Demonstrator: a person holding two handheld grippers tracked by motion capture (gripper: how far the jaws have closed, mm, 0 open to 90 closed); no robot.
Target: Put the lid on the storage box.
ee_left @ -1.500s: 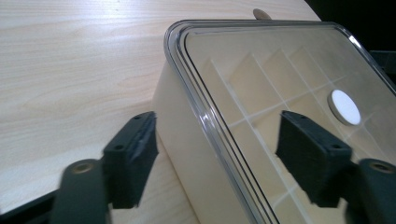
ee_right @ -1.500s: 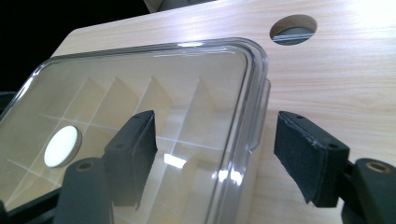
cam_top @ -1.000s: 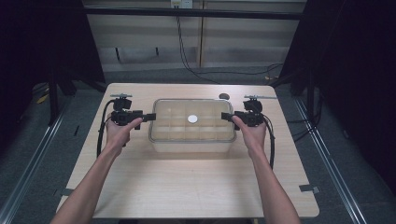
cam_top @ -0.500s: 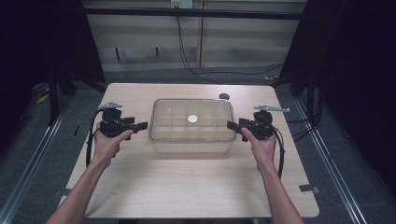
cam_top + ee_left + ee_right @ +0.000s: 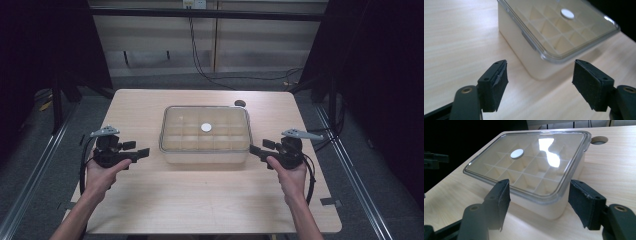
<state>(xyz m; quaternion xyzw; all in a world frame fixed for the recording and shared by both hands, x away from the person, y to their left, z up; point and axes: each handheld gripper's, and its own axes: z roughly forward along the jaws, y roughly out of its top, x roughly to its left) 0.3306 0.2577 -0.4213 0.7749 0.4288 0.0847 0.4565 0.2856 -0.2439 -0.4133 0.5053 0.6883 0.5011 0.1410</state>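
A: Clear plastic, that lid [image 5: 205, 127], sitting flush on a cream box [image 5: 205, 154] split into small cells. The box sits in the middle of the wooden table [image 5: 200, 200], nearer the far edge, with a white disc [image 5: 206, 127] at the lid's centre.

B: And the 2 grippers?

A: Both spread wide and empty. The left gripper [image 5: 145, 151] hangs off the box's near-left corner, the right gripper [image 5: 252, 149] off the near-right corner; neither touches it.

B: So the job looks like taking hold of the box from both ends.

A: That is my reading. In the left gripper view, the corner [image 5: 550, 58] lies between the pads [image 5: 499, 83] but ahead of them. The right gripper view shows the same.

B: How to do it well?

A: Bring both in level and together, each jaw pair straddling the lid's rim at the short sides, not the rounded corners. Close evenly; the plastic looks slick, so a lopsided squeeze may skid the box or pop the lid.
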